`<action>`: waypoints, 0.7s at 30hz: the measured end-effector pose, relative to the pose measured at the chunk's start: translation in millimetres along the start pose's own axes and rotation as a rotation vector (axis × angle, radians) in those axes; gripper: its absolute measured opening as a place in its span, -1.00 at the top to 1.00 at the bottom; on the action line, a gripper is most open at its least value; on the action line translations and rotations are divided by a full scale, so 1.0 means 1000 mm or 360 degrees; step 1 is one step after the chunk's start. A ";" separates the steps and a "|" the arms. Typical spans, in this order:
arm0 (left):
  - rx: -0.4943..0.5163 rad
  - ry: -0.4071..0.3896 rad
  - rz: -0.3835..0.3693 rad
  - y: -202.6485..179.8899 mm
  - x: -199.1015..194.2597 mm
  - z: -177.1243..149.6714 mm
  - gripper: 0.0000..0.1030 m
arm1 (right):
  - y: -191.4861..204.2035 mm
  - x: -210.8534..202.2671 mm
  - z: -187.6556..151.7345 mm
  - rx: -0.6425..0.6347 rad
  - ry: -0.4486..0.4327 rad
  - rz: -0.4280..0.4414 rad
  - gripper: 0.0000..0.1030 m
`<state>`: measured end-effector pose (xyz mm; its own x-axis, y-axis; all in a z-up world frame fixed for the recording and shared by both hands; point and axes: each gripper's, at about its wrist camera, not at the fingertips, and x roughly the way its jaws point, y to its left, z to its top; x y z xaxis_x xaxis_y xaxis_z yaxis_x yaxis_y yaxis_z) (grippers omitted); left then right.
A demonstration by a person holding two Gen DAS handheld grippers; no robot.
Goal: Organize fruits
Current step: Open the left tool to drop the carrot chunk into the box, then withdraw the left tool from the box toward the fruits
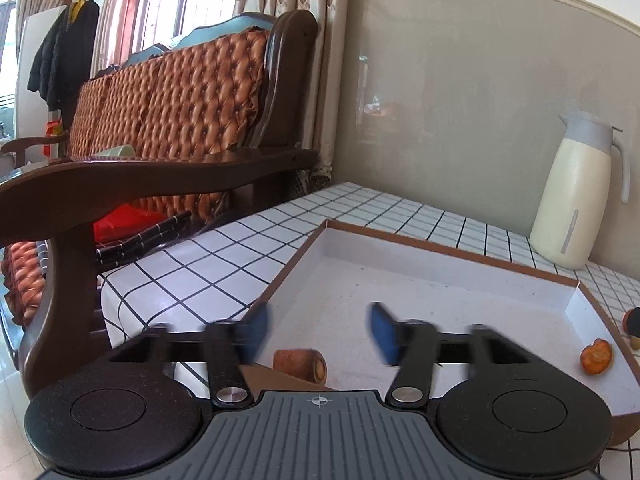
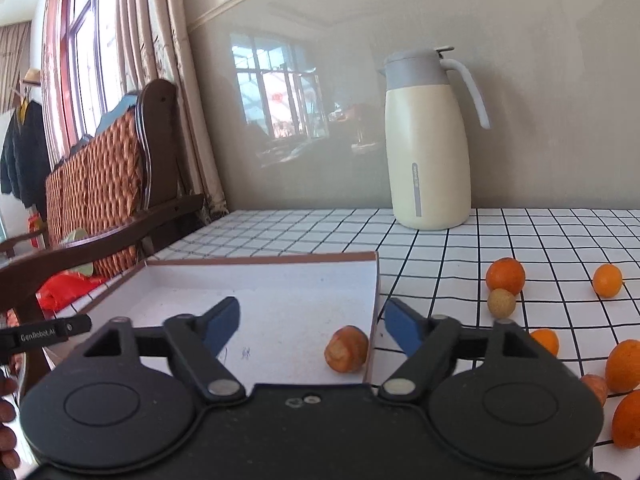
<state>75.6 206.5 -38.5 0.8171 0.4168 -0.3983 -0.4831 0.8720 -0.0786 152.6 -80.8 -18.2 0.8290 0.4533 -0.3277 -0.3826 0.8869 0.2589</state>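
Observation:
A shallow white box with brown rim (image 1: 440, 246) (image 2: 260, 259) lies on the tiled table. My left gripper (image 1: 320, 330) is open and empty above the box; a brown-orange fruit piece (image 1: 301, 365) lies on the box floor just below and between its fingers. Another orange fruit (image 1: 597, 356) lies at the box's right corner. My right gripper (image 2: 312, 326) is open and empty over the box's right edge, with that orange fruit (image 2: 347, 349) just below it inside the box. Several oranges (image 2: 505, 276) (image 2: 607, 280) and a pale round fruit (image 2: 501, 303) lie on the table to the right.
A cream thermos jug (image 1: 576, 192) (image 2: 430, 140) stands at the back by the wall. A wooden sofa with orange cushions (image 1: 168, 120) (image 2: 100, 184) stands left of the table. The table has a white grid-pattern cover (image 1: 192, 264) (image 2: 540, 240).

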 end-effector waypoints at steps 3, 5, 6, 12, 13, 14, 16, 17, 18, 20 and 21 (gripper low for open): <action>0.0009 -0.0186 0.0040 -0.003 -0.018 0.003 -1.00 | -0.006 -0.014 0.004 0.0046 -0.0129 0.0002 -0.89; 0.0063 -0.0221 0.0040 -0.009 -0.023 0.003 -1.00 | -0.009 -0.015 0.006 0.0046 -0.0127 -0.0004 -0.89; 0.0073 -0.0225 0.0035 -0.011 -0.024 0.002 -1.00 | -0.011 -0.016 0.006 0.0045 -0.0127 -0.0006 -0.89; 0.0150 -0.0220 -0.0032 -0.027 -0.028 0.000 -1.00 | -0.015 -0.020 0.003 0.0036 -0.0106 -0.0006 -0.88; 0.0160 -0.0218 -0.0046 -0.030 -0.029 -0.001 -1.00 | -0.015 -0.021 0.003 0.0032 -0.0101 -0.0006 -0.88; 0.0170 -0.0215 -0.0055 -0.032 -0.030 -0.001 -1.00 | -0.015 -0.022 0.002 0.0027 -0.0096 -0.0009 -0.88; 0.0196 -0.0207 -0.0071 -0.038 -0.032 -0.003 -1.00 | -0.017 -0.025 0.002 0.0029 -0.0087 -0.0009 -0.88; 0.0208 -0.0205 -0.0078 -0.041 -0.033 -0.004 -1.00 | -0.018 -0.026 0.001 0.0031 -0.0078 -0.0009 -0.88; 0.0222 -0.0205 -0.0084 -0.044 -0.035 -0.005 -1.00 | -0.019 -0.028 0.001 0.0031 -0.0071 -0.0012 -0.88; 0.0247 -0.0215 -0.0098 -0.049 -0.038 -0.007 -1.00 | -0.021 -0.032 -0.001 0.0028 -0.0072 -0.0028 -0.88; 0.0260 -0.0217 -0.0111 -0.052 -0.040 -0.008 -1.00 | -0.023 -0.034 -0.002 0.0027 -0.0068 -0.0031 -0.88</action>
<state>65.4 142.3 -25.6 0.8871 0.3751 -0.2688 -0.3755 0.9254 0.0521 132.3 -116.2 -14.5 0.8529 0.4313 -0.2940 -0.3595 0.8938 0.2682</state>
